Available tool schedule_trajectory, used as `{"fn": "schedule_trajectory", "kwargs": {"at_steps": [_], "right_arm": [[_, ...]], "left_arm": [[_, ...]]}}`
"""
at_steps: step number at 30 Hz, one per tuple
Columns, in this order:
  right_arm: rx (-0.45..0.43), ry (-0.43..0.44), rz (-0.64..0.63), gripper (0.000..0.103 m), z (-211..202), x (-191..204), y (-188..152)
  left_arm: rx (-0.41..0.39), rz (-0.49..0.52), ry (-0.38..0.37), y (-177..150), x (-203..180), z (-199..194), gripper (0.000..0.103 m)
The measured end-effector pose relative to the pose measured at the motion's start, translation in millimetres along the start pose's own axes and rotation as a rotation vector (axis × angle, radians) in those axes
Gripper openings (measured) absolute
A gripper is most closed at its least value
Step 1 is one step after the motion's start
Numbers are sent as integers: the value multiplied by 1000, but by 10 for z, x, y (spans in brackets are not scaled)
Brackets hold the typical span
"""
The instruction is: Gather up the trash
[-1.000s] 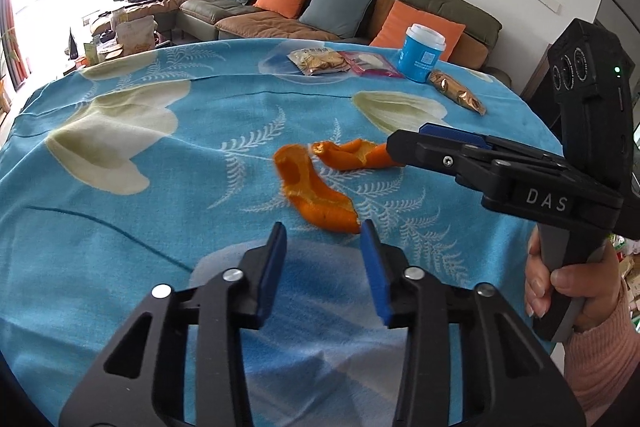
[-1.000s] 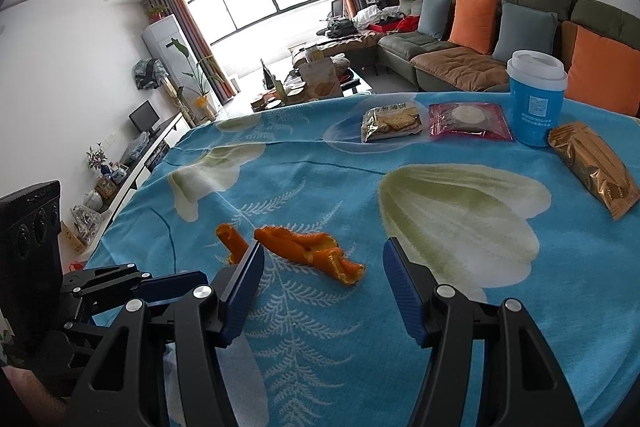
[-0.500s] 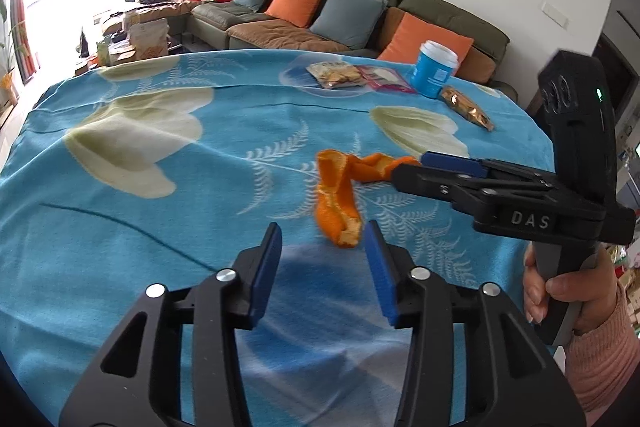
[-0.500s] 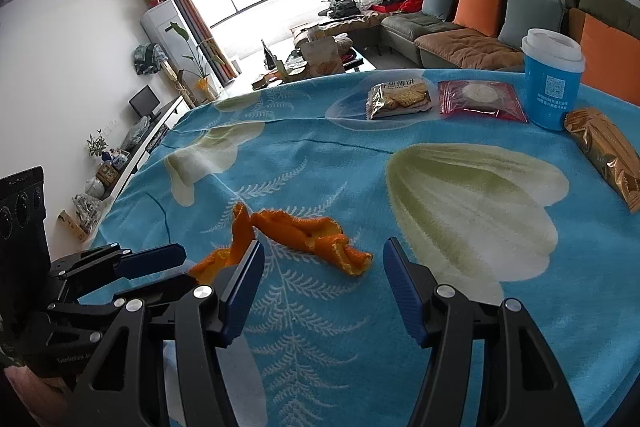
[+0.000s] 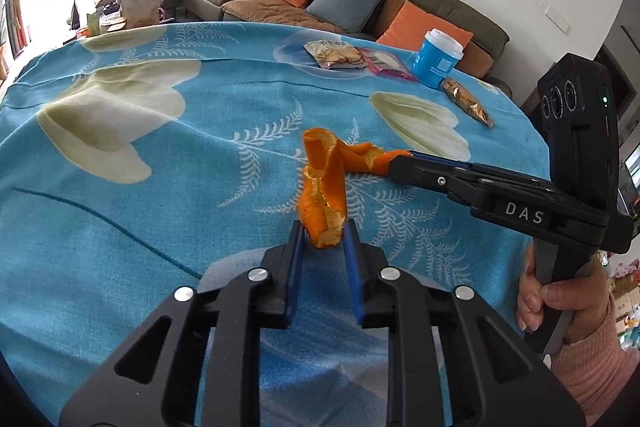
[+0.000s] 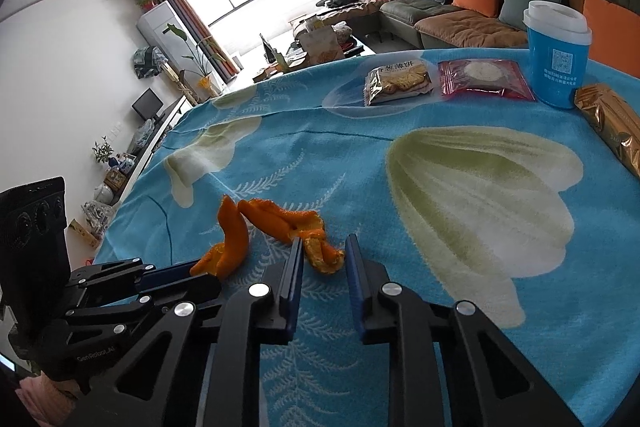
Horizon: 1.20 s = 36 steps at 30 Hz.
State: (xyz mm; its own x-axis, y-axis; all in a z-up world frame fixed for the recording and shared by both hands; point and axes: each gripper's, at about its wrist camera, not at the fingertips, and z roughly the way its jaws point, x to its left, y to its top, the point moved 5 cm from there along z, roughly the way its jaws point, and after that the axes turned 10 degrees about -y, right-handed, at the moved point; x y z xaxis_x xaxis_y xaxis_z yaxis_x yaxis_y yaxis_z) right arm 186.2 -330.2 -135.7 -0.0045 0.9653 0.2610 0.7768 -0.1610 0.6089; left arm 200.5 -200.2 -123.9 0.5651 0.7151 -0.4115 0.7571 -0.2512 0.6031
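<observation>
Two orange peels lie on the blue flowered tablecloth (image 5: 160, 187). The long peel (image 5: 322, 203) stands tilted up, its near end between the blue pads of my left gripper (image 5: 322, 231), whose jaws are closing and press on it from both sides. The curled second peel (image 6: 288, 221) has its near end between the pads of my right gripper (image 6: 324, 247), also closing and pinching it. In the left wrist view the right gripper (image 5: 394, 163) comes in from the right, clamped on that peel (image 5: 360, 157). The right wrist view shows the left gripper (image 6: 200, 277) at lower left with the long peel (image 6: 232, 239).
At the table's far side lie a biscuit packet (image 5: 334, 54), a red packet (image 5: 384, 61), a blue lidded cup (image 5: 438, 61) and a gold wrapper (image 5: 466, 101). A hand in a pink sleeve (image 5: 560, 291) holds the right gripper. A sofa stands behind the table.
Both grippers' jaws have narrowed from wide apart onto the peels. The long peel, flat a second ago, now stands tipped up between the left pads. Neither hand has shifted much.
</observation>
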Motion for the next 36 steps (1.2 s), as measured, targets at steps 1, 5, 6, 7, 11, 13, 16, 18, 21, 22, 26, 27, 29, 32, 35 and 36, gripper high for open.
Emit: {"fn": "schedule_trajectory", "kwargs": {"at_steps": [1, 5, 6, 7, 11, 13, 16, 18, 21, 22, 26, 27, 29, 32, 35, 36], "right_arm": [[-4, 1, 1, 17, -8, -2, 2], [-22, -2, -1, 15, -42, 6, -3], [-26, -3, -2, 14, -54, 12, 1], [-31, -2, -1, 13, -65, 14, 1], [-41, 7, 5, 12, -91, 33, -5], [-48, 10, 8, 11, -105, 43, -4], [-53, 17, 10, 11, -128, 61, -11], [-58, 23, 11, 11, -147, 75, -17], [-64, 34, 20, 11, -180, 78, -35], [-65, 37, 23, 10, -188, 80, -40], [-70, 47, 25, 10, -220, 117, -62], [-69, 49, 23, 10, -231, 129, -72], [-64, 52, 20, 10, -228, 150, -91], [-49, 46, 17, 11, -202, 159, -111], [-23, 31, 3, 15, -140, 188, -130], [-17, 25, -2, 17, -121, 199, -139]], "left_arm": [[-2, 0, 1, 2, 1, -3, 18], [-18, 3, 8, -5, 8, -55, 16], [-24, 8, 14, -7, 3, -76, 14], [-29, 14, 18, -12, -3, -100, 13], [-53, 32, 40, -38, -14, -219, 13], [-64, 36, 50, -58, -11, -279, 13], [-79, 33, 56, -97, 10, -382, 13], [-88, 30, 60, -124, 25, -444, 12], [-96, 28, 71, -176, 50, -531, 12], [-98, 28, 74, -192, 55, -555, 12], [-108, 23, 79, -261, 83, -659, 12], [-109, 21, 81, -273, 90, -669, 12], [-110, 19, 85, -310, 111, -708, 12], [-104, 16, 89, -361, 152, -722, 12], [-89, 14, 89, -390, 177, -691, 13], [-88, 15, 92, -394, 183, -684, 14]]}}
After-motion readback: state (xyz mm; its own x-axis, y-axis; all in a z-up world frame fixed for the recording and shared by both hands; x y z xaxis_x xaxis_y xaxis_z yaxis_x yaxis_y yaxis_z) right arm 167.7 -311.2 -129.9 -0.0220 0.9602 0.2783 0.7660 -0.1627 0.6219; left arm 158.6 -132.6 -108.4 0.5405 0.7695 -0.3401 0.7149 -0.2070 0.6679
